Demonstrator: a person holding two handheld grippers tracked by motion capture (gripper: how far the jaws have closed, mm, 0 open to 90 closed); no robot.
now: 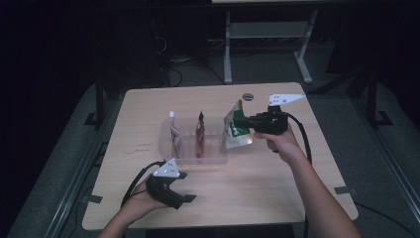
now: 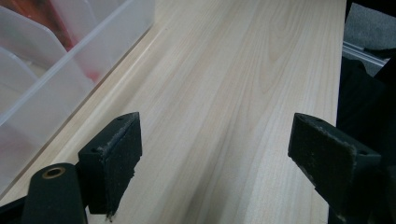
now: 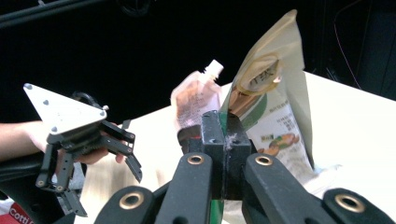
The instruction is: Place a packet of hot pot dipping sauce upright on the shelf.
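Dark room around a light wooden table [image 1: 257, 183], metal desk legs seen on the floor behind it. Clear plastic divider bin [image 1: 218, 154] is set mid-table; a spouted pouch [image 1: 173, 130] is stood in its left slot, a red packet [image 1: 200, 139] in the middle slot. Right gripper [image 1: 242, 121] is held level at the bin's right end, jaws clamped flat on the edge of a green-and-white snack bag [image 1: 236, 135]. In the right gripper view the bag [image 3: 273, 112] is seen upright, pinched between the closed jaws near its lower left edge, with the spouted pouch [image 3: 198, 100] just behind it. Bag is kept at the bin's right end; whether its bottom sits inside the bin or just beside it cannot be told. Left gripper [image 1: 181, 186] is held low over the table's near left part, well apart from the bag, near the bin's front wall. In the left gripper view its jaws are spread wide with only bare table between them and the bin wall [image 2: 70, 70] at upper left.
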